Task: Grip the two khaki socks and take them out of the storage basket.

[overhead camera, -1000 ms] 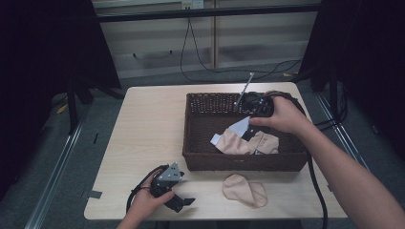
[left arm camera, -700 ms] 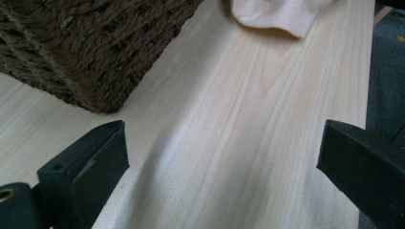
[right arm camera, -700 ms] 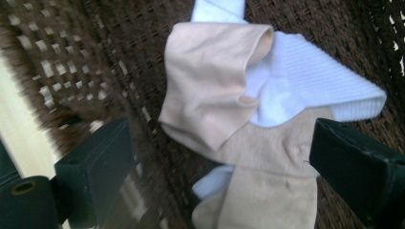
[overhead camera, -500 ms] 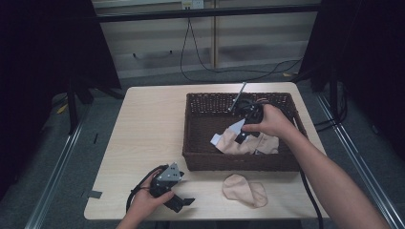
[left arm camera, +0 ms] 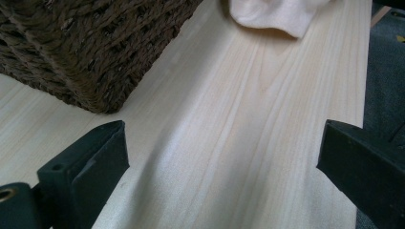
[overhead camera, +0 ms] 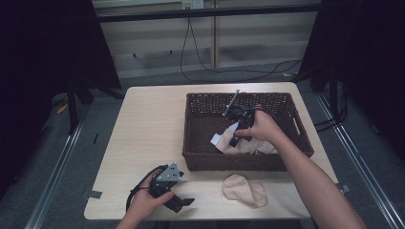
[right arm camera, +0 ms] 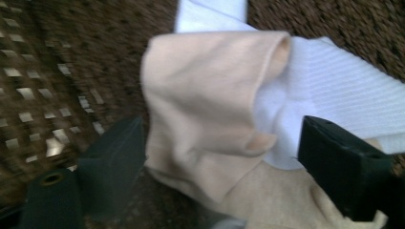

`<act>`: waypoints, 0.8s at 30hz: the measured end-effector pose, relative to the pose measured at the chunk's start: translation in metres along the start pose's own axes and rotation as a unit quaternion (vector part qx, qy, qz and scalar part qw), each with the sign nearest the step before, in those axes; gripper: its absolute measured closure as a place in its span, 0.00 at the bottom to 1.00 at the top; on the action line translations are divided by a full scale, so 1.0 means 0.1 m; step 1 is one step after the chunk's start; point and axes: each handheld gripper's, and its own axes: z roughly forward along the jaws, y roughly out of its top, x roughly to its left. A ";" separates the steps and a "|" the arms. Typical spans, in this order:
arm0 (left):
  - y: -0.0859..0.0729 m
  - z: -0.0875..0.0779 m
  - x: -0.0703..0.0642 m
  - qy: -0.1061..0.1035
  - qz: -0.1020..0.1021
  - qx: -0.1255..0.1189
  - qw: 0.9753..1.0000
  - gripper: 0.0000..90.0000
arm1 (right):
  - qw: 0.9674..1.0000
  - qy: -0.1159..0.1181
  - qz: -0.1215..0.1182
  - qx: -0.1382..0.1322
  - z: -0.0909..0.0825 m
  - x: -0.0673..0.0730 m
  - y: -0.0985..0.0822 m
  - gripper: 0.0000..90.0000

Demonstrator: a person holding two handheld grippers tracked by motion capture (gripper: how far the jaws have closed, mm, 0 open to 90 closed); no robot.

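Inside the brown wicker basket [overhead camera: 196, 138], the right gripper [overhead camera: 237, 136] points down at a pile of socks: a beige sock [right arm camera: 205, 119] lies between its two black jaws with a white sock [right arm camera: 334, 95] just beside and partly under it, and the jaws, which have just been closing a little, stand wide on either side of the beige cloth without pressing on it. The left gripper [overhead camera: 177, 202] rests on the wooden table [overhead camera: 148, 124] near the basket's front left corner, jaws wide apart with only bare wood between them. Another beige sock [overhead camera: 244, 190] lies on the table just in front of the basket.
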 end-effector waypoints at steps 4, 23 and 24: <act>0.00 0.01 0.00 -0.003 0.000 -0.002 1.000 0.03 | 1.000 -0.001 0.006 0.009 0.07 -0.01 0.00 0.30; 0.00 -0.01 0.00 0.000 -0.002 -0.005 1.000 0.03 | 0.999 0.047 -0.018 0.007 -0.26 0.08 -0.03 0.96; 0.00 -0.01 0.00 -0.001 -0.001 -0.003 1.000 0.03 | 0.999 0.047 -0.020 0.008 -0.29 0.10 -0.04 0.96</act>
